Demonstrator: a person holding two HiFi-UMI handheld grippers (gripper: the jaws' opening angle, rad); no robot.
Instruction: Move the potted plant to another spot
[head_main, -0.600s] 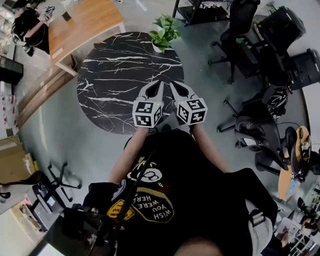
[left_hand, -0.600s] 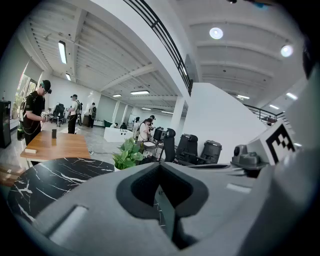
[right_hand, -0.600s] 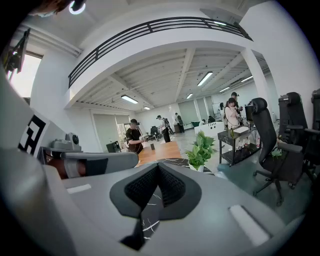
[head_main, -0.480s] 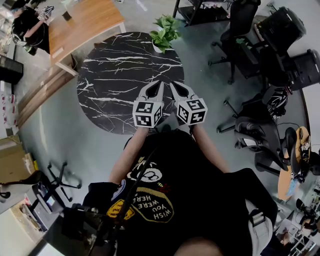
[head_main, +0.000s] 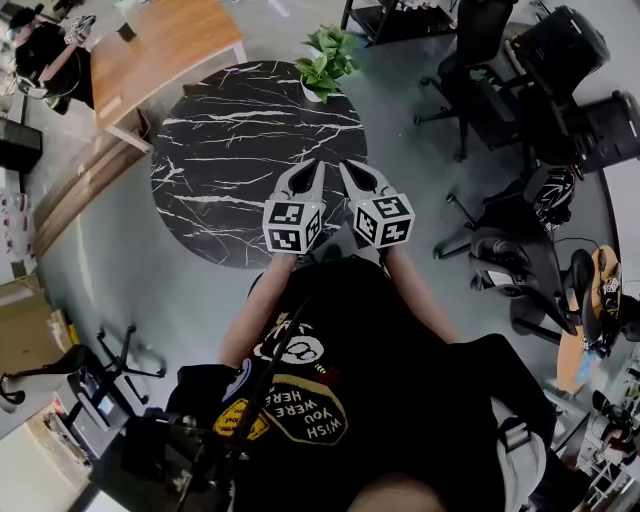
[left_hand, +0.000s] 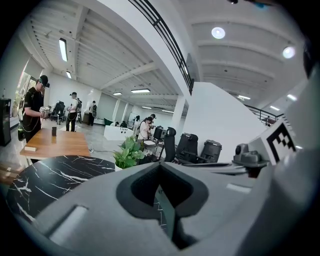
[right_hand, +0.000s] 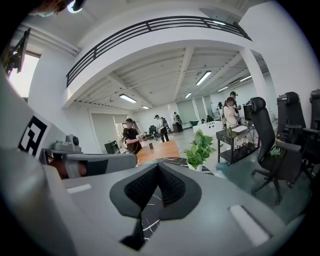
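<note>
A potted plant with green leaves in a white pot stands at the far edge of the round black marble table. It also shows in the left gripper view and the right gripper view, well ahead of both grippers. My left gripper and right gripper hover side by side over the table's near edge. Each is shut with its jaw tips meeting, as the left gripper and right gripper show in their own views. Nothing is held between either pair.
A wooden desk stands beyond the table at the left, with a person beside it. Black office chairs crowd the right side. A black shelf cart sits behind the plant. A cardboard box lies at the left.
</note>
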